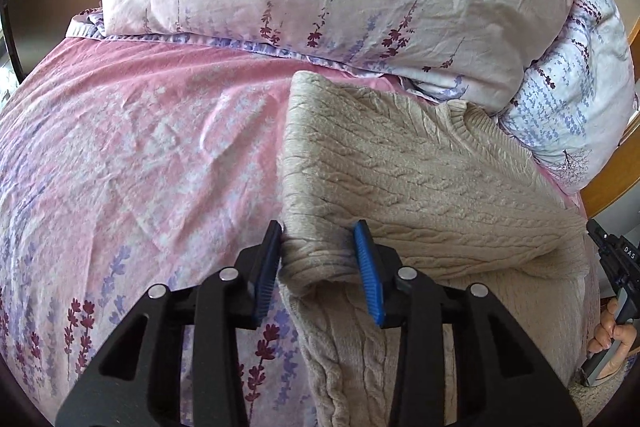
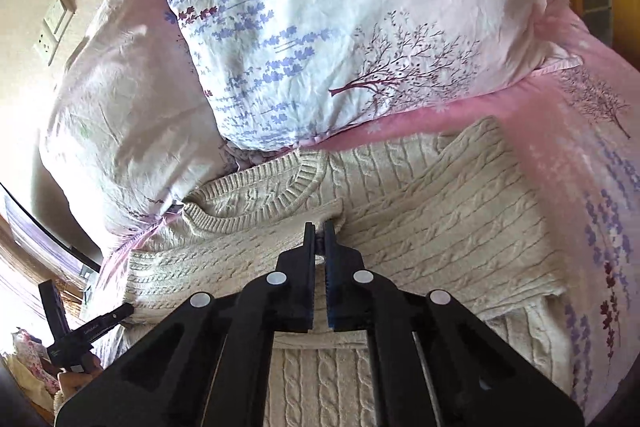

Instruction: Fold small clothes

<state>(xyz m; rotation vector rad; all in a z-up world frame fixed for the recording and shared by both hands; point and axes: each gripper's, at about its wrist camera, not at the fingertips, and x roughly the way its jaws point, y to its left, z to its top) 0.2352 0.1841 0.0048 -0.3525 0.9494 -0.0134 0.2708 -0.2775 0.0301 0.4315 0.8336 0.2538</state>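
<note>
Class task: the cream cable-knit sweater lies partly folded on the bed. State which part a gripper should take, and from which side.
Take the sweater at the thick folded ribbed edge between the left gripper fingers, coming in from the near side, low over the pink bedsheet. That edge overhangs the layer beneath, so probably both fingers fit around it.

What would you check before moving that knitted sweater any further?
1. Left hand-held gripper around the sweater sleeve fold: ok, though fingers look spread, not clamped.
2. Right hand-held gripper pinching knit near the collar: ok, nearly shut on fabric.
3. Sweater lying on the pink bedsheet: ok.
4. Pillow clear of the fold: not ok, it touches the collar.
5. Hem position: cannot tell.
</note>
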